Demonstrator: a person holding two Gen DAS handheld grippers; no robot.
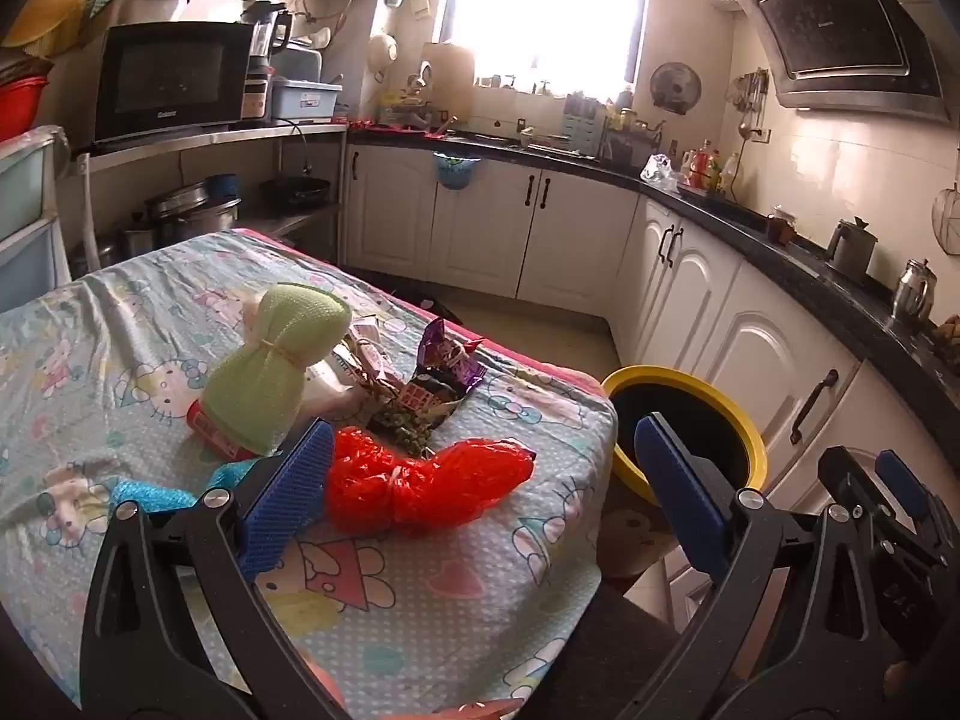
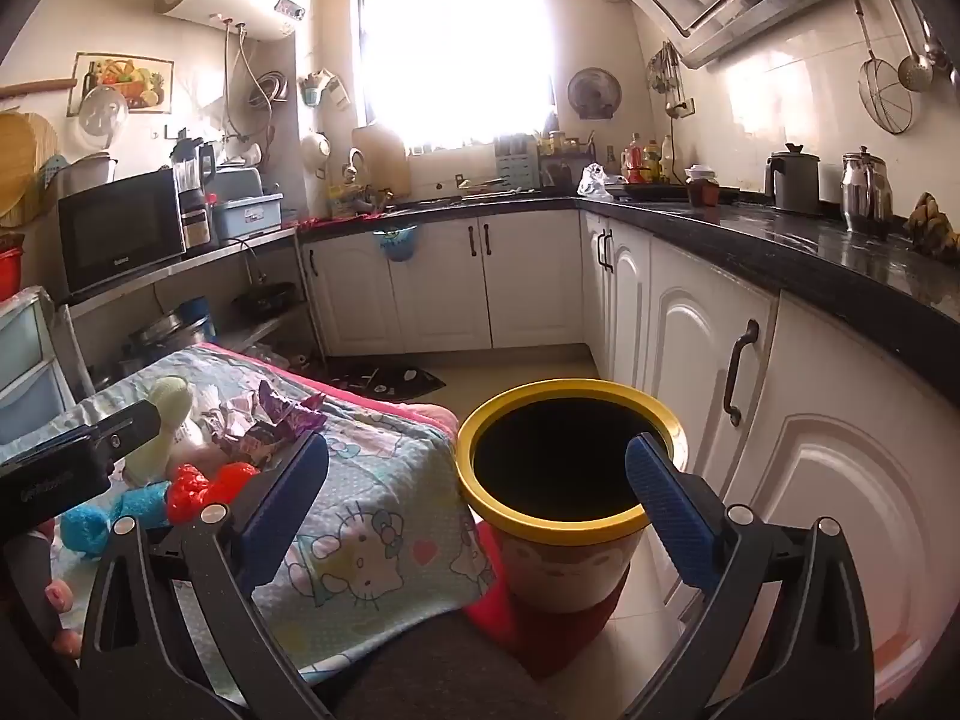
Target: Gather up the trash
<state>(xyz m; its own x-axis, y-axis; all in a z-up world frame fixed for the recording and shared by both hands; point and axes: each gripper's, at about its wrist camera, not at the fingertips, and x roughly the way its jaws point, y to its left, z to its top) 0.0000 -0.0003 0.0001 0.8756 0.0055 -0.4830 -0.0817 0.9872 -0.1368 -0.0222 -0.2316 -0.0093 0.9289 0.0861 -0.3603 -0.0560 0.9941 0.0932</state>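
The table (image 1: 420,600) wears a cartoon-cat cloth, and the trash lies on it in one heap: a crumpled red plastic bag (image 1: 420,480) nearest the table's front edge, dark snack wrappers (image 1: 432,396) just behind it, and a green mesh bundle (image 1: 276,366) to the left. The yellow-rimmed waste bin (image 2: 570,516) stands on the floor right beside the table's corner. The left gripper (image 1: 480,480) hangs spread wide above the table, empty. The right gripper (image 2: 477,489) is released too, over the bin.

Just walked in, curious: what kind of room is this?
A home kitchen, it seems: a range hood over a dark countertop, a microwave on a shelf, white cabinets under the window.
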